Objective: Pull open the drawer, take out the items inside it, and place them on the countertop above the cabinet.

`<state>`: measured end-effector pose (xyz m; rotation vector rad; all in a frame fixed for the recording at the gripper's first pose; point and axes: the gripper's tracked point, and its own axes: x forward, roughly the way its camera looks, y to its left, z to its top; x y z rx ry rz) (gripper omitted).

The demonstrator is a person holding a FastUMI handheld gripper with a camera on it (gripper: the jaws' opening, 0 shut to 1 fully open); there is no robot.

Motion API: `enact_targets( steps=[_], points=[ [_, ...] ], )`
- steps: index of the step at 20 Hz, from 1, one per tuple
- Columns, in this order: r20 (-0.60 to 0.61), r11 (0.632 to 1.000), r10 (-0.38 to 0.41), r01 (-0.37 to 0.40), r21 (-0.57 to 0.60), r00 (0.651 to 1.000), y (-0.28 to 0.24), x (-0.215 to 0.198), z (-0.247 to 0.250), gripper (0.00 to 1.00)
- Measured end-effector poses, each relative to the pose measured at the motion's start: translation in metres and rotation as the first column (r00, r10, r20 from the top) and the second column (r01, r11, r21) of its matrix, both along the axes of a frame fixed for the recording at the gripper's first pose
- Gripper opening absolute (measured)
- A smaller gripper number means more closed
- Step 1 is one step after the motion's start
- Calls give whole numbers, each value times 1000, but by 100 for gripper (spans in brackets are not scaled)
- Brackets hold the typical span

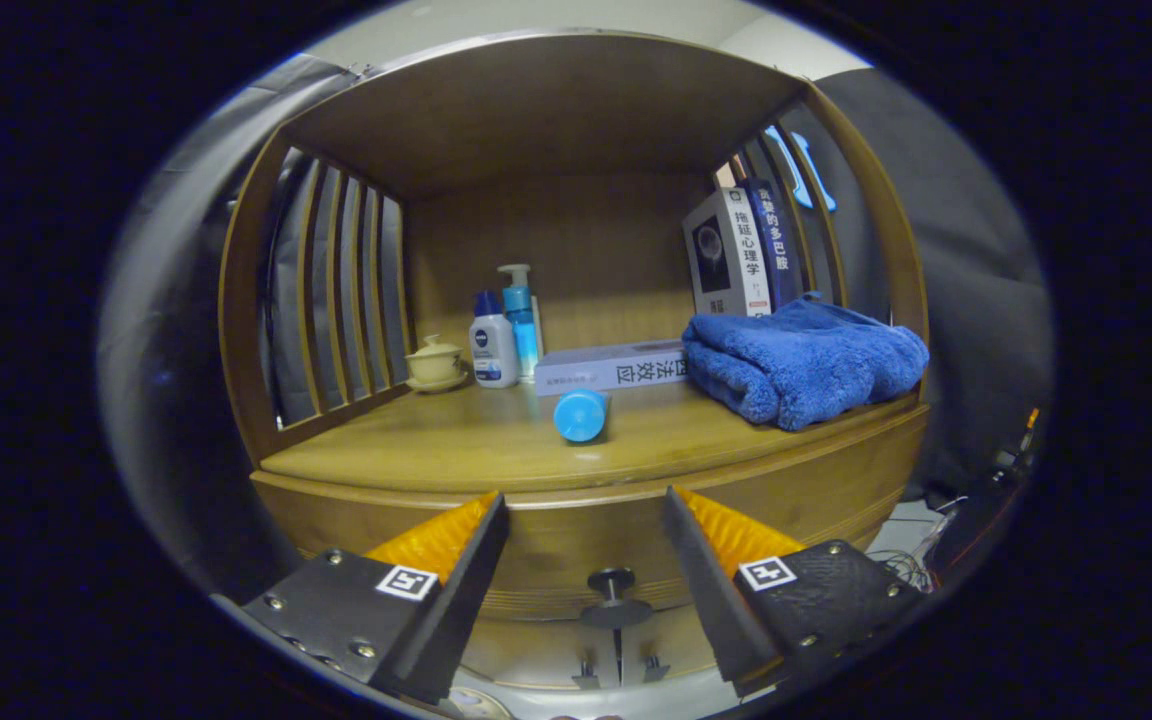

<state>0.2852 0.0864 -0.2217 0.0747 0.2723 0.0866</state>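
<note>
In the gripper view, the gripper was released: its two fingers stood wide apart with nothing between them. They pointed at the front edge of the countertop of a wooden cabinet. Below that edge, between the fingers, the dark knob of the drawer was seen. The drawer front lay flush with the cabinet, so it seemed closed, and the fingers did not touch the knob.

On the countertop, a blue tube lay near the front edge, its cap toward the gripper. Behind it a flat book lay, and a folded blue towel sat at the right edge. Two bottles and a lidded cup stood at the back left corner, and upright books at the back right.

I judged that the task was at its beginning. The drawer had not yet been pulled open, its content was hidden, and every step was left: to grip the knob, pull, take the items and place them above.
</note>
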Motion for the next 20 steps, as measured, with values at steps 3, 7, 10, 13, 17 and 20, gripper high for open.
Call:
enact_targets(
  steps=[3, 7, 10, 13, 17, 20],
  points=[
    [3, 1000, 2, -2, -2, 1000, 0, 0, 0, 94],
    [15, 1000, 3, -3, -3, 1000, 0, -1, 0, 94],
    [22, 1000, 7, -7, -11, 1000, 0, -1, 0, 94],
    [57, 999, 16, -14, -39, 998, -5, -1, 12, 93],
    [184, 999, 11, -2, -45, 983, -37, -11, 67, 94],
    [248, 995, -16, 39, -88, 969, -88, -22, 99, 94]
  ],
)
